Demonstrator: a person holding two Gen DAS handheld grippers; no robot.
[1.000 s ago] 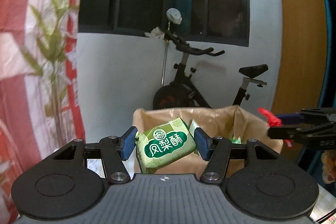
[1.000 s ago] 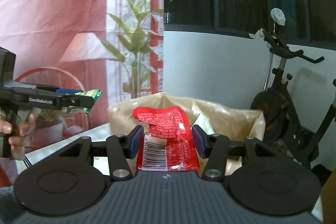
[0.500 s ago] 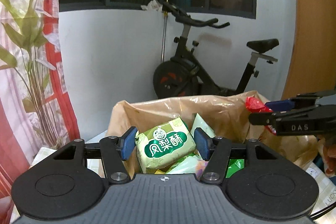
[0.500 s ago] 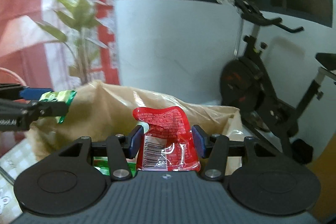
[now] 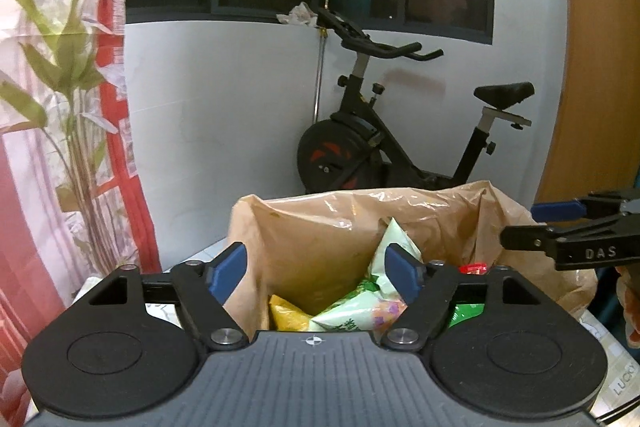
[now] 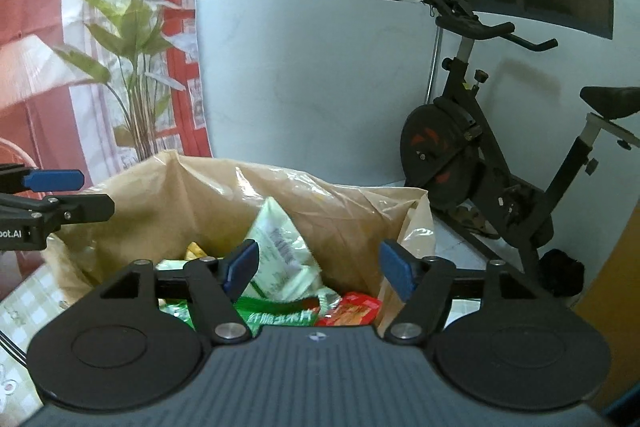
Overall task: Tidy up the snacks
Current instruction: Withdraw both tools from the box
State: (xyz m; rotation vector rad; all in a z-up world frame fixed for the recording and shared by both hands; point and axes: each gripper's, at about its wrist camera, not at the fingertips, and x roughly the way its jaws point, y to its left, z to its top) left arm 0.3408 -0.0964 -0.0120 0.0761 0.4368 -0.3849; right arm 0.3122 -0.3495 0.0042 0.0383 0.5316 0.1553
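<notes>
A tan plastic bag (image 5: 312, 227) stands open in front of both grippers and holds several snack packets. My left gripper (image 5: 316, 271) hangs over its mouth, jaws opening, nothing between them. Below it lie a pale green packet (image 5: 352, 315) and a yellow one (image 5: 286, 315). My right gripper (image 6: 318, 265) is over the same bag (image 6: 200, 199), jaws opening and empty too. Under it lie a red packet (image 6: 352, 309), a green one (image 6: 280, 315) and an upright white-green packet (image 6: 280, 243). Each gripper shows in the other's view, at the frame edge.
An exercise bike (image 5: 380, 147) stands against the white wall behind the bag. A patterned red and white curtain (image 5: 60, 107) hangs at the left. A wooden door (image 5: 600, 67) is at the right. A checked tablecloth (image 6: 20, 291) lies under the bag.
The left gripper let go of the green pastry packet and the right let go of the red packet; both jaws now stand wider and empty. Both grippers moved closer over the bag.
</notes>
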